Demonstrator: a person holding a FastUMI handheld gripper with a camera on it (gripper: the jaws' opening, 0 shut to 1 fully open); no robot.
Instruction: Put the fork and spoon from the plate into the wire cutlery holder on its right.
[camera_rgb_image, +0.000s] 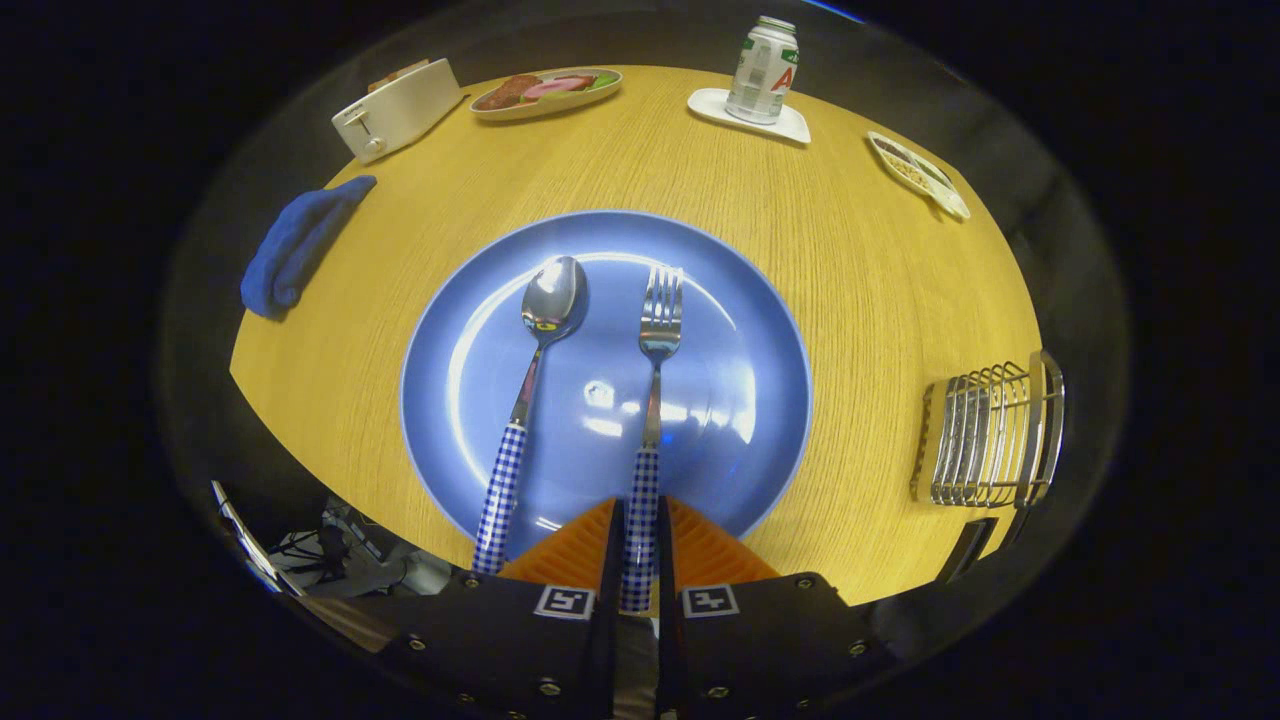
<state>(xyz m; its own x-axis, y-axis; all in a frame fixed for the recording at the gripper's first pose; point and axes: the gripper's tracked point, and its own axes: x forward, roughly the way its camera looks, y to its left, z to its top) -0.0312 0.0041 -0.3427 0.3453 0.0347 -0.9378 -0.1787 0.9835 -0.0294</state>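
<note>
Fingers (638, 545) look pinched on the checked blue-and-white handle of the steel fork (655, 390), low on the round blue plate (760, 330). Matching spoon (530, 390) lies beside it. Stiff, light, probably slippery, so grip the handle. Wire cutlery holder (985, 435) waits on the wooden bench (860, 260).

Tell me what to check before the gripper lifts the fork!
1. Fork handle sits between the gripper fingers: ok.
2. Both fingers pressing the handle: ok, they look closed on it.
3. Spoon lies apart from the fork on the plate, out of the way: ok.
4. Wire cutlery holder stands to the plate's right: ok.
5. Bare table between plate and holder: ok.
6. Holder's inside free: cannot tell.
</note>
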